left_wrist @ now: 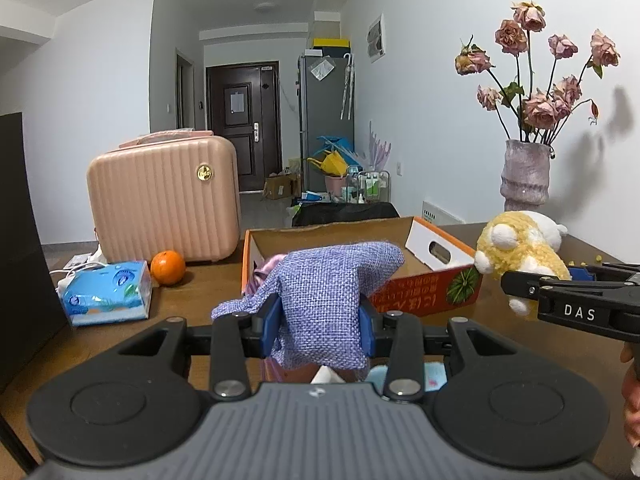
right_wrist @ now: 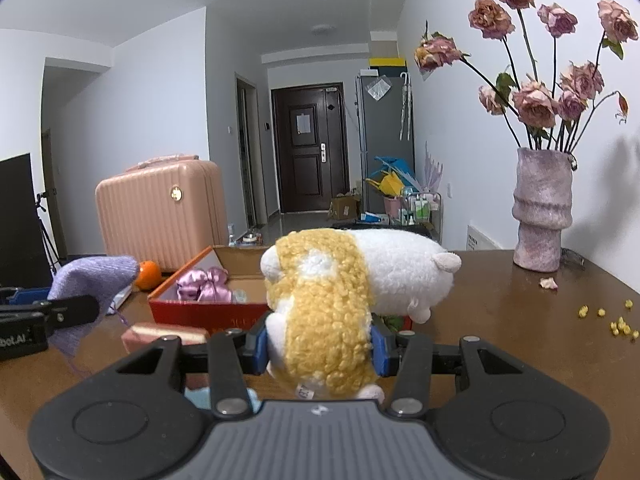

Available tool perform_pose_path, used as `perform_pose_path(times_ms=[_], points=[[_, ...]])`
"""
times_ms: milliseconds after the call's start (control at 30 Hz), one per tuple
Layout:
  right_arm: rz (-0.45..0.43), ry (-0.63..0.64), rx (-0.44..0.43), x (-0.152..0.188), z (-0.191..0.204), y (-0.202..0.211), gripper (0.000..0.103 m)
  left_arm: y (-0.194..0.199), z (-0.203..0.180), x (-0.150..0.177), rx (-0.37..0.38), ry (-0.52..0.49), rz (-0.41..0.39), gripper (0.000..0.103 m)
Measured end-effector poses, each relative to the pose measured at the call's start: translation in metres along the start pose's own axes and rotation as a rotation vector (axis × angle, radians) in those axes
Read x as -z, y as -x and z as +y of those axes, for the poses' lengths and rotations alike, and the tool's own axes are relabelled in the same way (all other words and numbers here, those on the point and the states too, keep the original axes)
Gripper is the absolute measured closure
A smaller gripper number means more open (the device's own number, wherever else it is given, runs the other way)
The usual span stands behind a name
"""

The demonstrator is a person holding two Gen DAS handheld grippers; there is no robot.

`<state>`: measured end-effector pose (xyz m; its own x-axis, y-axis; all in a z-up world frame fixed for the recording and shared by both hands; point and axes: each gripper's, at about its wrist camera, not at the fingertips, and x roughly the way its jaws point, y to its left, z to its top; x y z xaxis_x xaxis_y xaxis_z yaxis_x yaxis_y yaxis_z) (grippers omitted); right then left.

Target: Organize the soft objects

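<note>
My left gripper (left_wrist: 320, 330) is shut on a purple woven cloth bag (left_wrist: 328, 296) and holds it above the table, just in front of an open orange cardboard box (left_wrist: 424, 288). My right gripper (right_wrist: 320, 344) is shut on a yellow-and-white plush toy (right_wrist: 340, 292), held near the box's right end. The plush also shows in the left wrist view (left_wrist: 520, 252), and the purple bag in the right wrist view (right_wrist: 92, 280). A shiny pink fabric item (right_wrist: 204, 284) lies inside the box (right_wrist: 208, 312).
A pink suitcase (left_wrist: 164, 200), an orange (left_wrist: 168, 267) and a tissue pack (left_wrist: 106, 298) stand at the left. A vase of dried roses (right_wrist: 542, 216) stands at the back right by the wall. Yellow crumbs (right_wrist: 620, 326) dot the table. A small pink box (right_wrist: 160, 336) lies below the grippers.
</note>
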<state>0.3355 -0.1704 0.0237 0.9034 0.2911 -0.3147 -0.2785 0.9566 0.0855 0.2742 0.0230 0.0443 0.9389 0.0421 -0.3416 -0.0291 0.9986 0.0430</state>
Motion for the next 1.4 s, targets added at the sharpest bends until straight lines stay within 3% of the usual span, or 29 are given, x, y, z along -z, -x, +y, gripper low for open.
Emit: perform_pose_path(times_ms=[600,1400], points=[[-0.062,-0.048,0.0,-0.031,-0.003,-0.04,0.057,-0.041,0.003,-0.034,0.001,0.051,-0.04,0.064],[-0.075,-0.026,0.025,-0.054,-0.012,-0.095,0.057,-0.105,-0.001,-0.061,0.001,0.062,-0.05,0.064]])
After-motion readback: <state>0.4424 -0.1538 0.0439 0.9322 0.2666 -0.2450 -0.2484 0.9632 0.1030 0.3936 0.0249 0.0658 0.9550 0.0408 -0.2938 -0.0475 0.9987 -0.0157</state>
